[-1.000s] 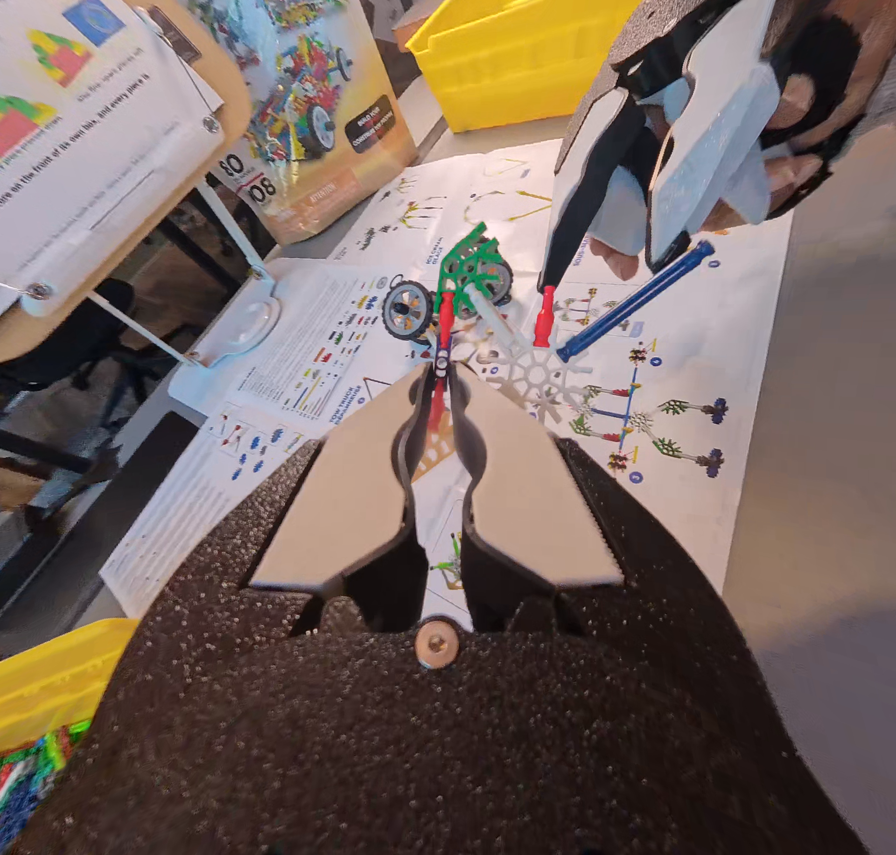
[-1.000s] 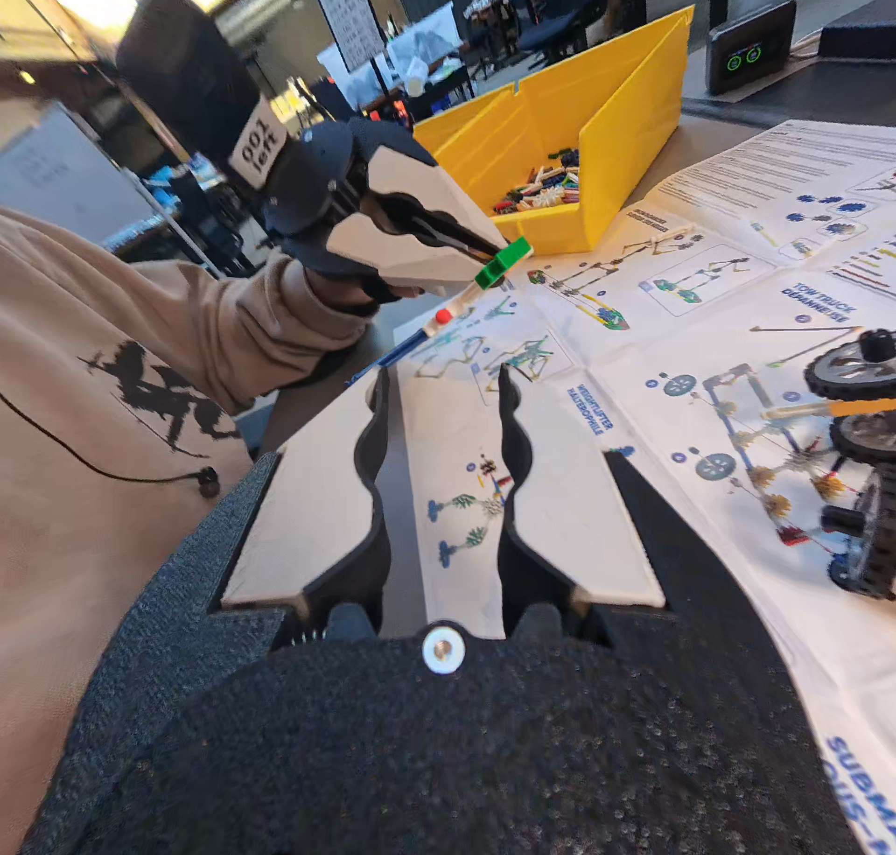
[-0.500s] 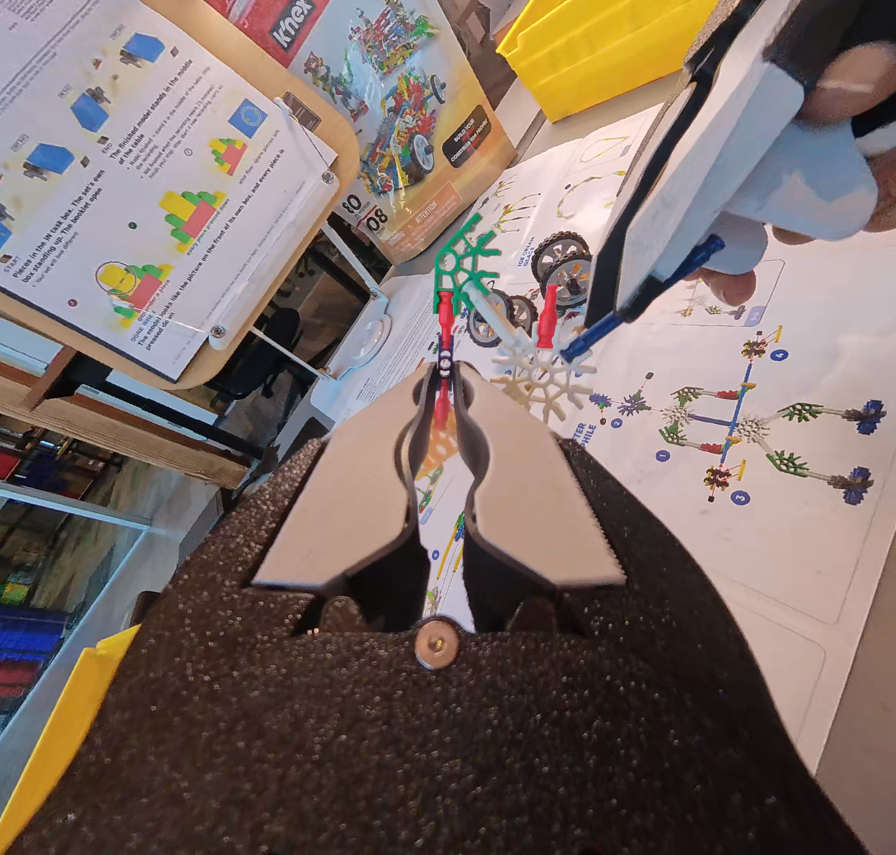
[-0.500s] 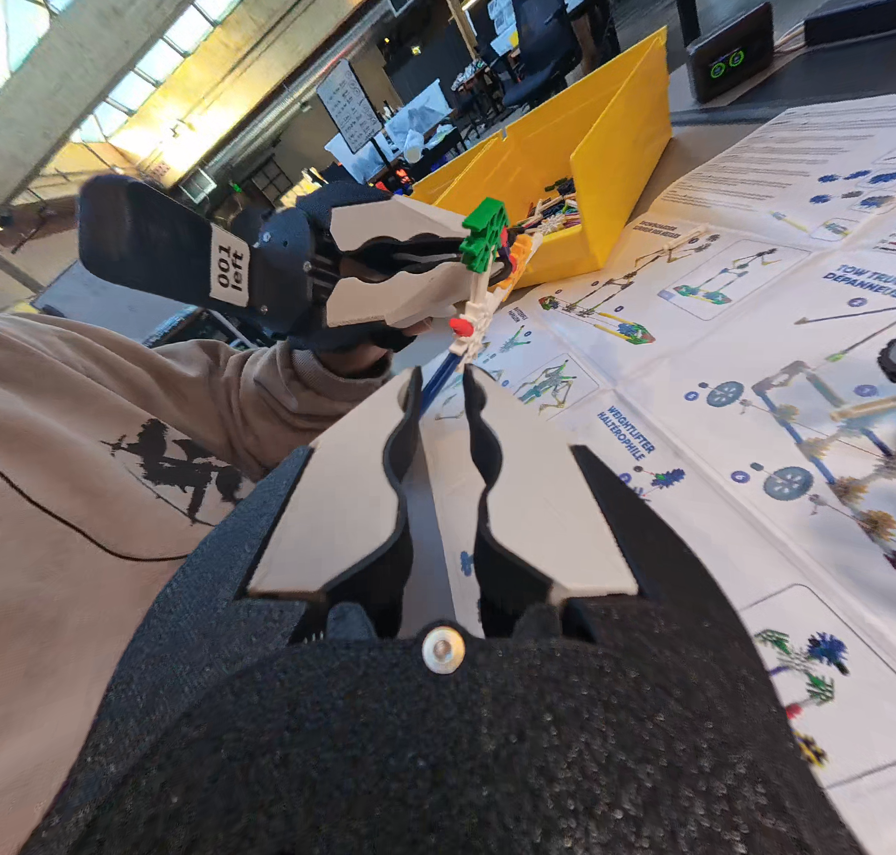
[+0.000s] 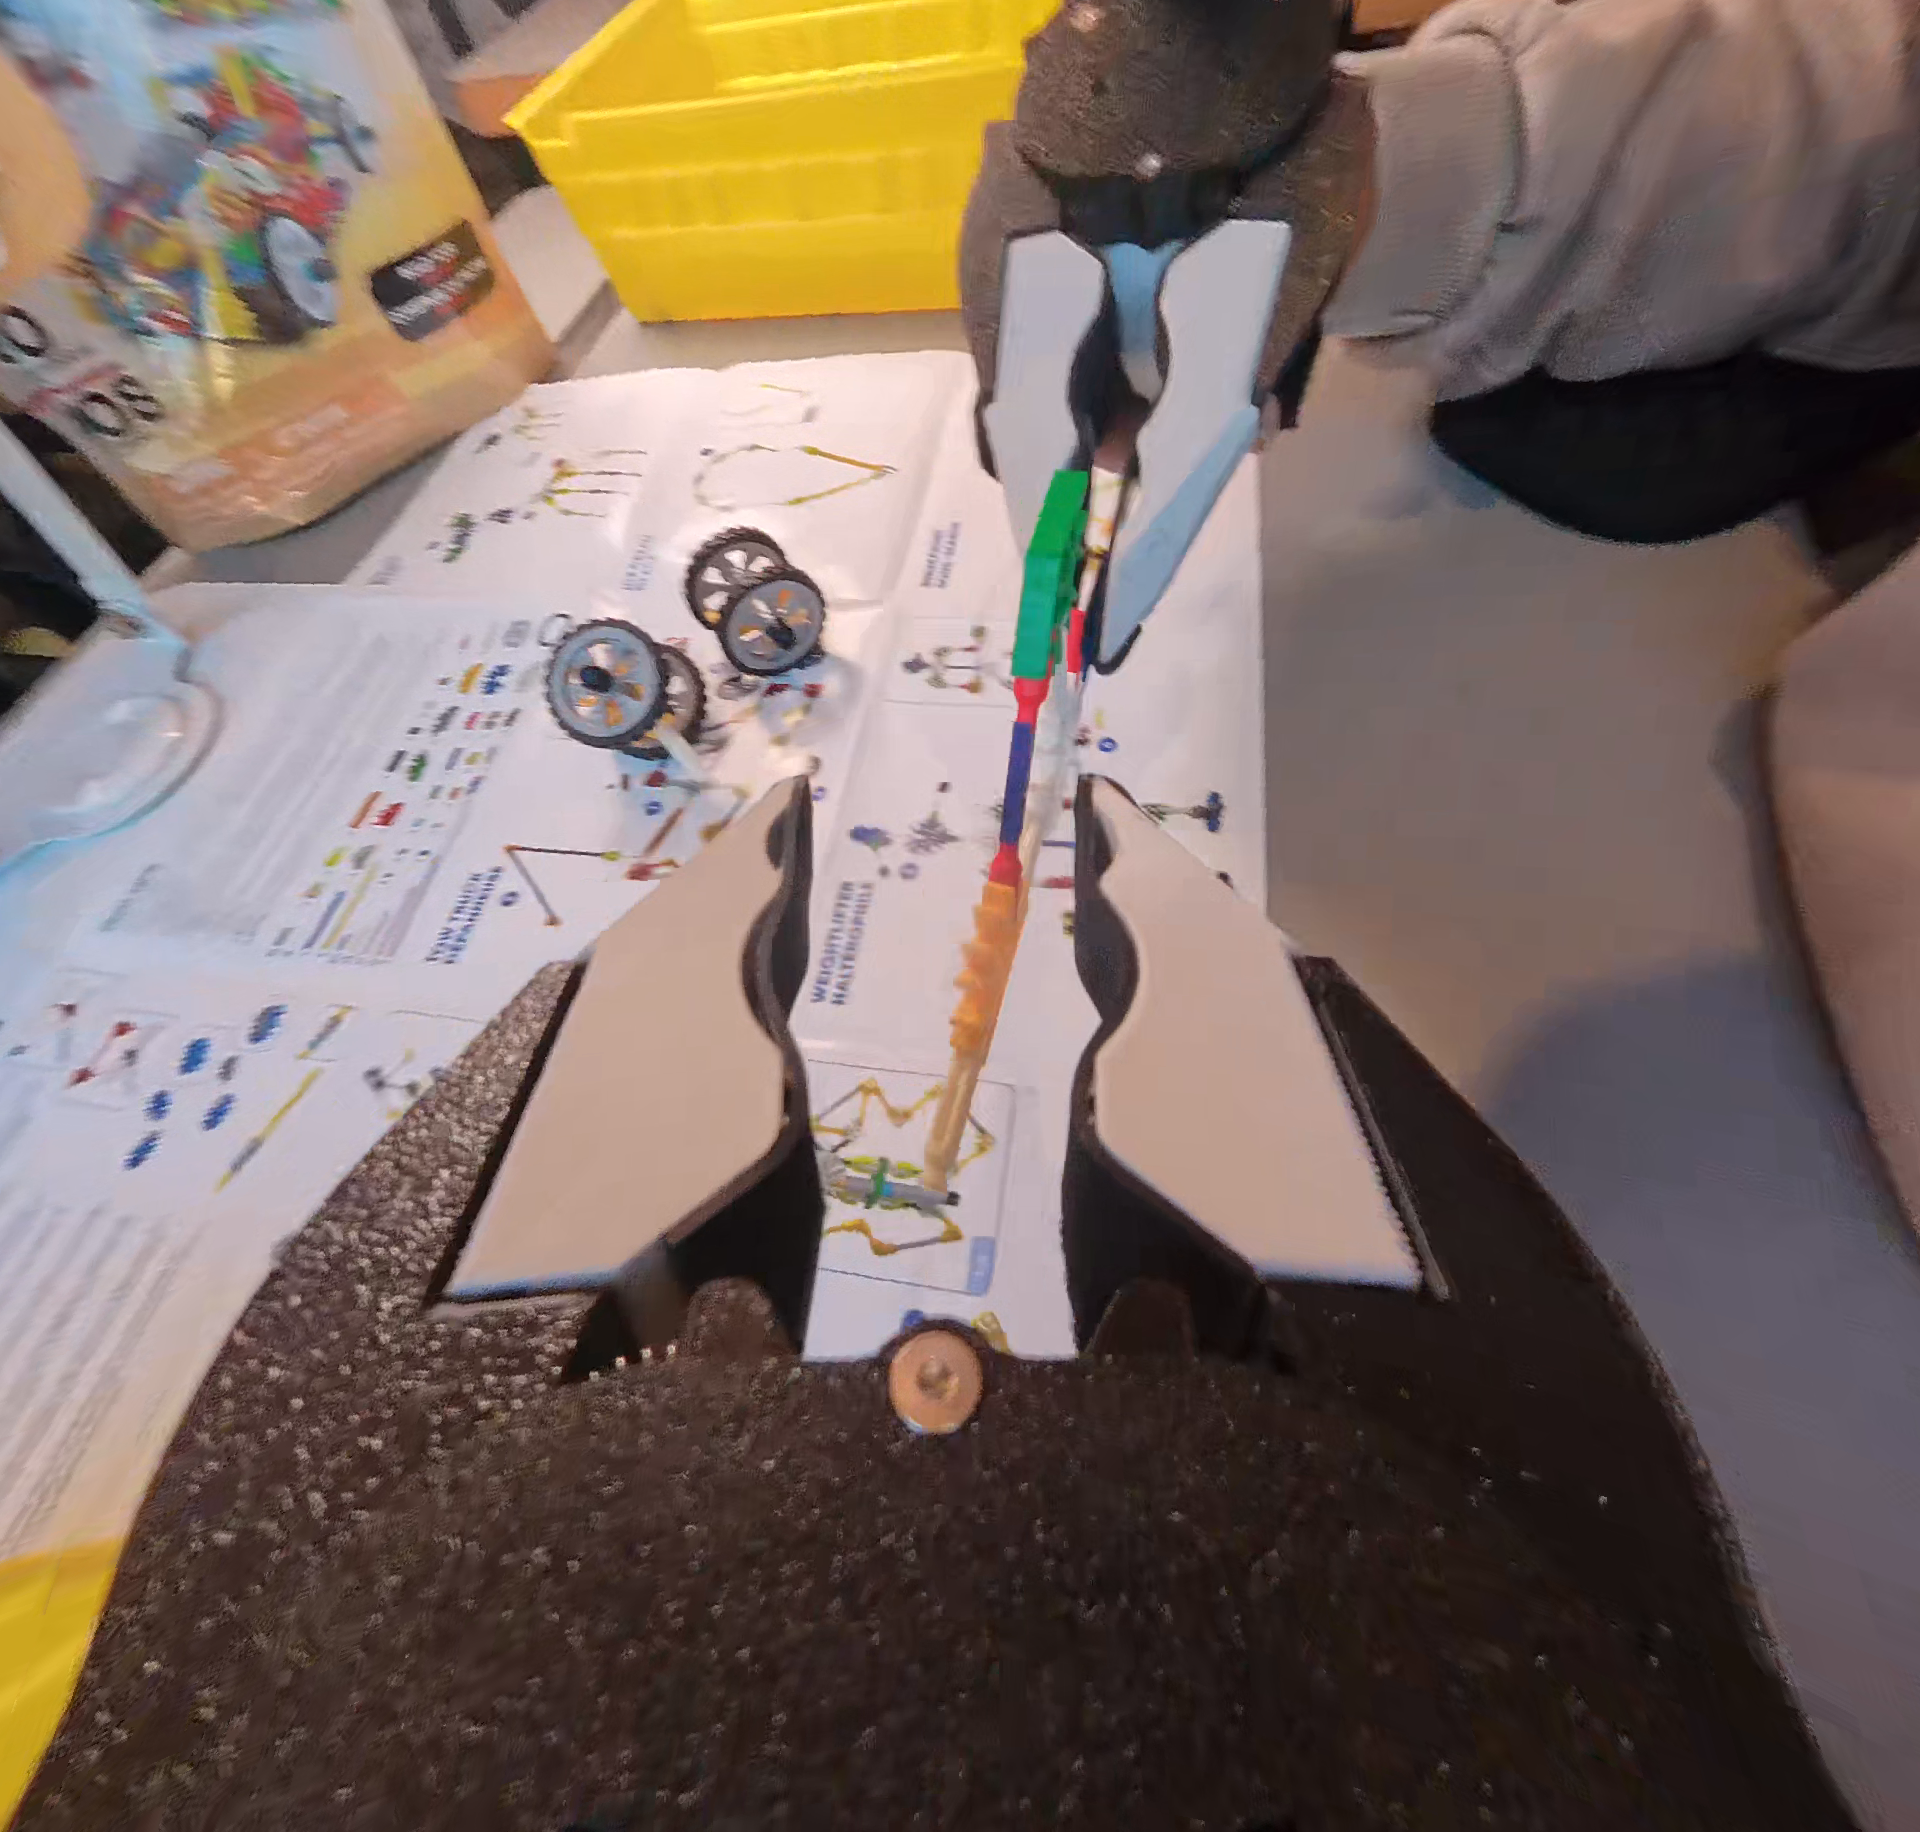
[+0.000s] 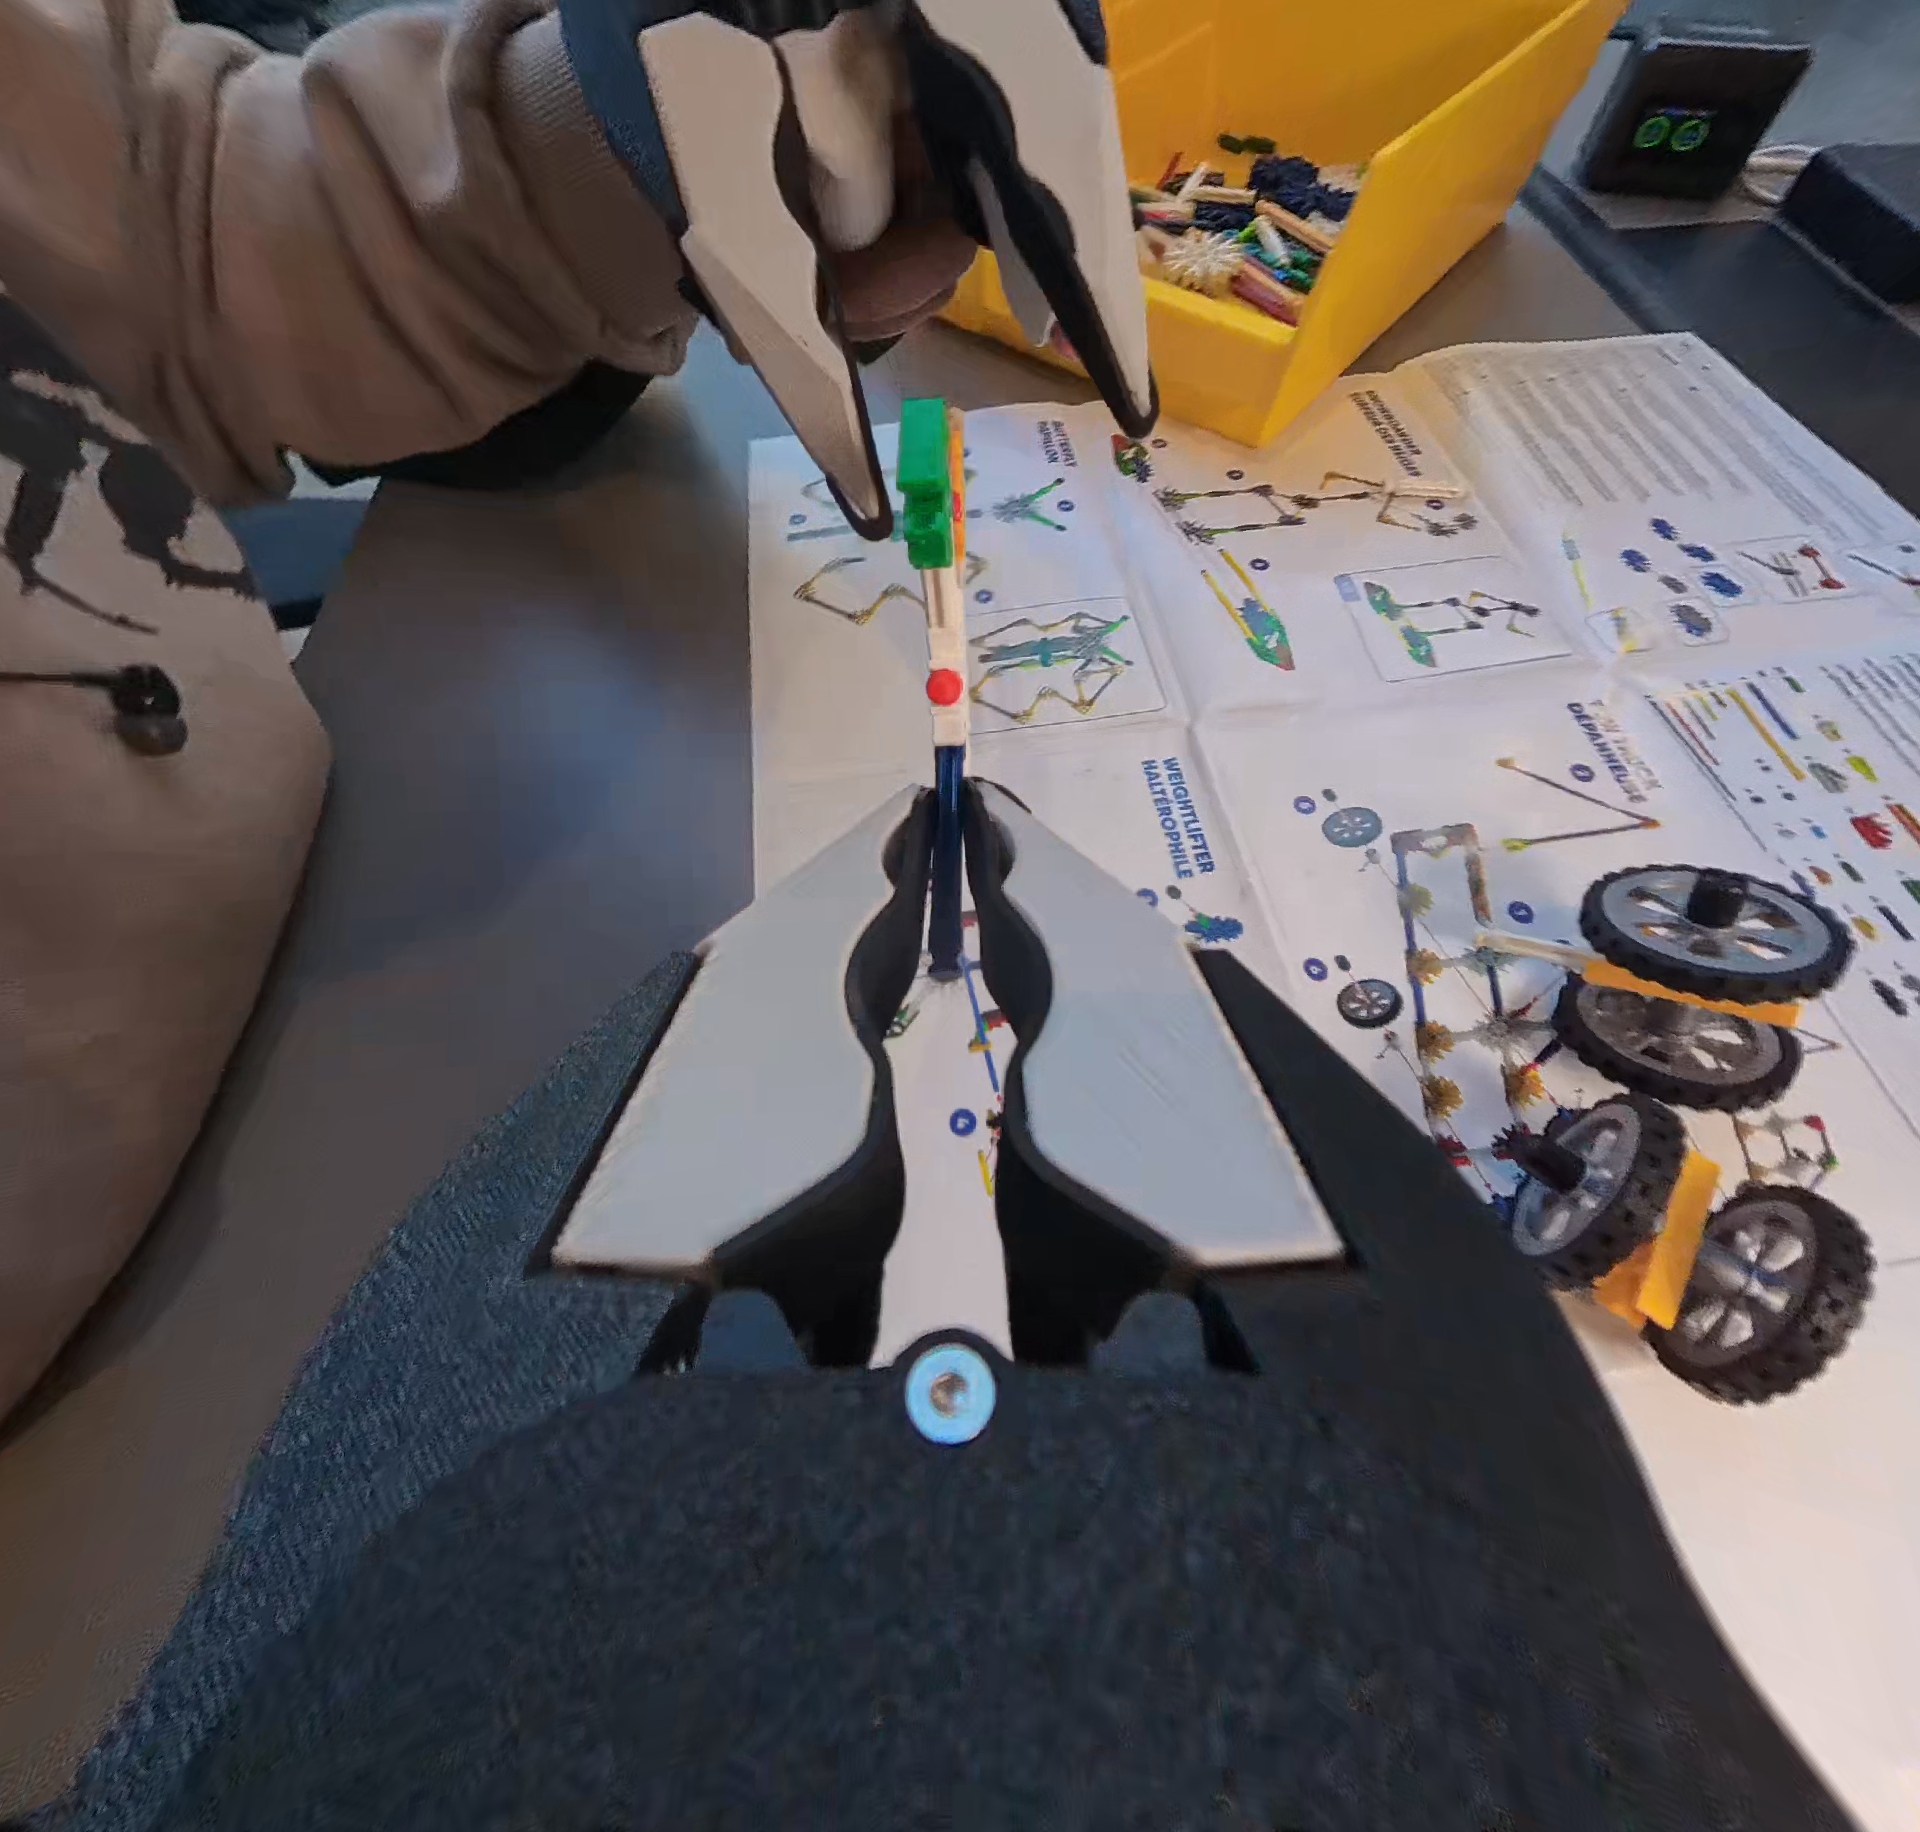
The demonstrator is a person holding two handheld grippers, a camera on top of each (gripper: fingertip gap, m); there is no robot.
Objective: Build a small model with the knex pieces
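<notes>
My right gripper [image 6: 948,818] is shut on the blue rod [image 6: 945,878] of a small rod-and-connector assembly. The assembly carries a white connector with a red end [image 6: 945,686] and a green connector [image 6: 923,478] at its far end. My left gripper [image 5: 940,806] is open. The assembly's orange connector [image 5: 987,951] and red-ended blue rod [image 5: 1016,774] run between its pads, which do not press on it. In the right wrist view the left gripper [image 6: 1003,473] stands open around the green end. In the left wrist view the right gripper [image 5: 1086,629] is closed at the assembly's far end.
A folded instruction sheet [image 6: 1351,639] covers the grey table [image 6: 520,743]. A wheeled model [image 6: 1683,1107] stands on it, also in the left wrist view [image 5: 665,660]. A yellow bin [image 6: 1403,224] holds loose parts. Another yellow bin [image 5: 810,120] and a toy box [image 5: 239,172] stand behind. Left tips to right tips: about 6 cm.
My left gripper was shut on the assembly's red rod and has opened off it. My right gripper closed on the blue rod and now holds the assembly alone.
</notes>
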